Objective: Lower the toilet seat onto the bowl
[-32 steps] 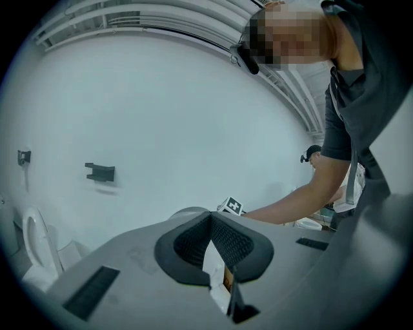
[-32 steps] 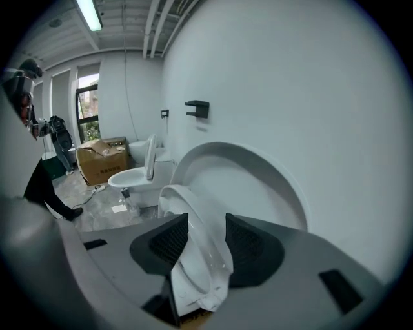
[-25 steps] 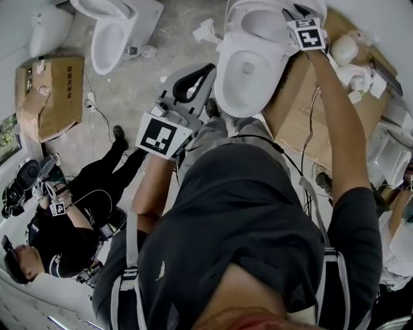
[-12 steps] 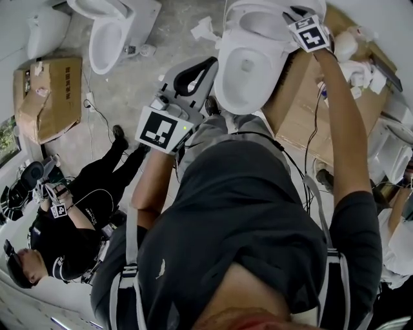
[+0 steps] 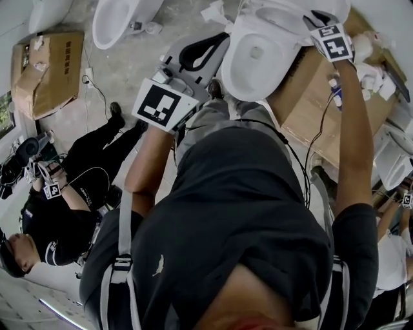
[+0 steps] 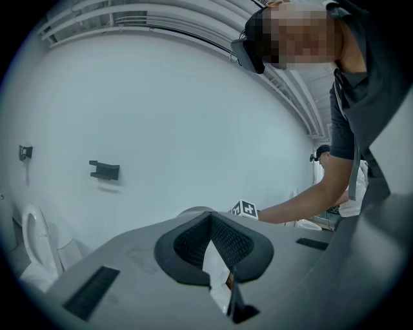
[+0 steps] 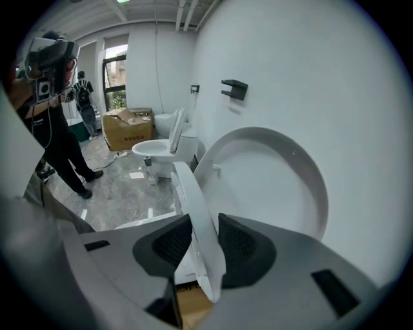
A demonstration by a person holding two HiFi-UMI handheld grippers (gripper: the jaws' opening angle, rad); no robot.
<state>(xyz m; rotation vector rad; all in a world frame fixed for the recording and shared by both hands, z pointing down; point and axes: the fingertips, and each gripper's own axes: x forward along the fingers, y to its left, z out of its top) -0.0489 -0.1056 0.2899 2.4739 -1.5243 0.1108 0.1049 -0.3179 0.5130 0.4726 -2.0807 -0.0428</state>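
Observation:
A white toilet bowl (image 5: 255, 61) stands at the top of the head view. In the right gripper view its seat (image 7: 187, 187) stands on edge, tilted away from the raised lid (image 7: 284, 180) that leans on the wall. My right gripper (image 7: 197, 222) (image 5: 316, 22) has just been closing, and its pads now press both faces of the seat's rim. My left gripper (image 5: 216, 44) (image 6: 210, 219) hangs in the air to the left of the bowl. It points at a bare wall, its tips meet, and it holds nothing.
A second toilet (image 5: 119, 19) (image 7: 155, 151) and a cardboard box (image 5: 48, 71) (image 7: 126, 132) sit on the floor to the left. A large cardboard box (image 5: 316, 109) lies right of the bowl. A person in black (image 5: 71, 206) crouches at the left. A bracket (image 7: 233, 89) sticks out of the wall.
My right gripper has shifted to the right at the back of the toilet. The head view has swung, so the bowl sits higher and further right. The left gripper has kept its place.

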